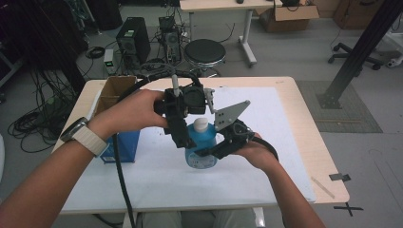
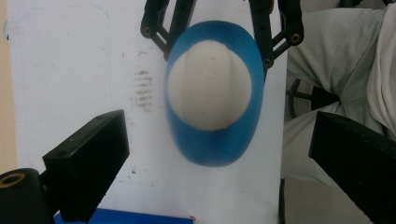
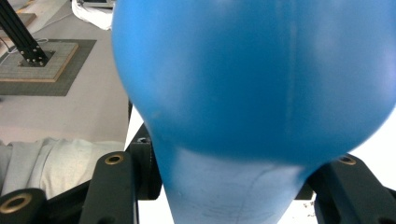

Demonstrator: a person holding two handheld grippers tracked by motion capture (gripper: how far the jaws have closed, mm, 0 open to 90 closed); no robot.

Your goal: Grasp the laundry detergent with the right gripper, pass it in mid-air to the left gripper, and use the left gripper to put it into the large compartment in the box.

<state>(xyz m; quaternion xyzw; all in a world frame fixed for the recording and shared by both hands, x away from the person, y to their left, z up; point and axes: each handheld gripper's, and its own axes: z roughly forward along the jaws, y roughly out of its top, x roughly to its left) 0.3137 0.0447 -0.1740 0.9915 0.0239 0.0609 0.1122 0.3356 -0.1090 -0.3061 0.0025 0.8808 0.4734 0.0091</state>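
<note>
A blue bottle [image 1: 201, 153] with a white cap [image 1: 201, 124] stands upright on the white mat [image 1: 271, 142] at mid table. My right gripper [image 1: 207, 153] comes in from the right and is shut on the bottle's body; in the right gripper view its jaws flank the blue bottle [image 3: 252, 93] as the right gripper [image 3: 231, 191] clamps it. My left gripper [image 1: 191, 134] points down from above, open, its jaws spread to either side of the cap. From the left gripper view, the left gripper [image 2: 219, 144] looks down on the cap [image 2: 209, 84] without touching it.
An open cardboard box [image 1: 114, 92] and a blue box [image 1: 127, 146] sit at the table's left. A thin wooden stick [image 1: 322, 186] lies near the front right corner. Beyond the table's far edge are a black stool [image 1: 204, 52] and computer towers [image 1: 133, 40].
</note>
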